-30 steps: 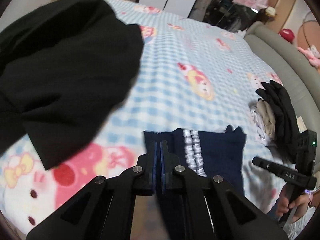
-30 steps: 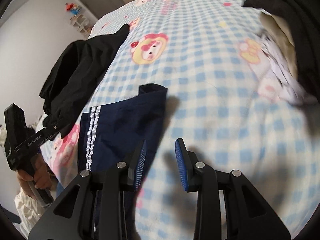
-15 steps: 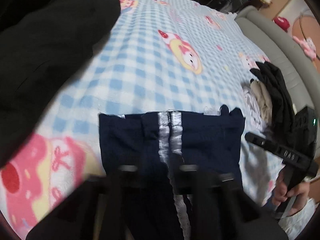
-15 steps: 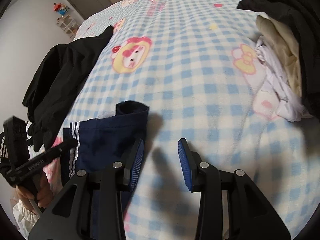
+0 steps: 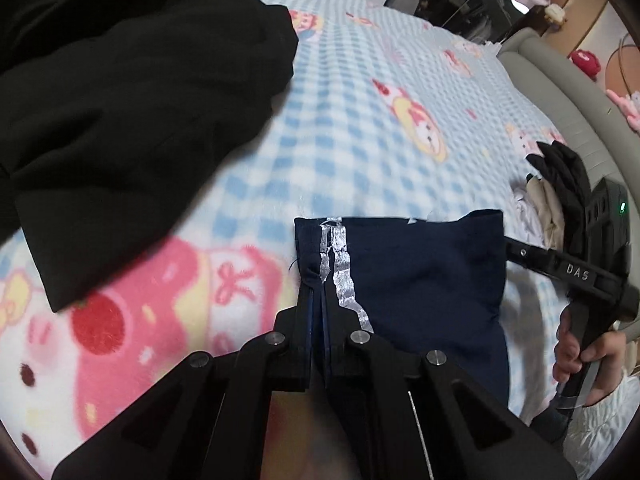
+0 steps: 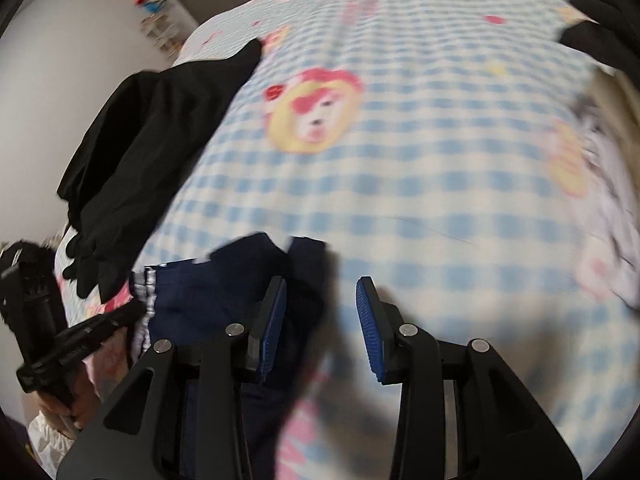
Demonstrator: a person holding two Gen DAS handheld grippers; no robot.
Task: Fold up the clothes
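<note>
The navy garment [image 5: 424, 280] is lying on the checked blanket [image 5: 340, 128] — folded, silver stripes running along its nine-o'clock edge, which is bunching up. A black garment [image 5: 120, 100] is sprawling toward ten o'clock — crumpled, unfolded.

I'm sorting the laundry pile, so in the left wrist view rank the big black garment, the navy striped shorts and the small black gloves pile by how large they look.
1. Big black garment, though it lies nearest the camera, which inflates it.
2. Navy shorts with silver stripes.
3. Black gloves pile, smallest, but it lies farther off.
</note>
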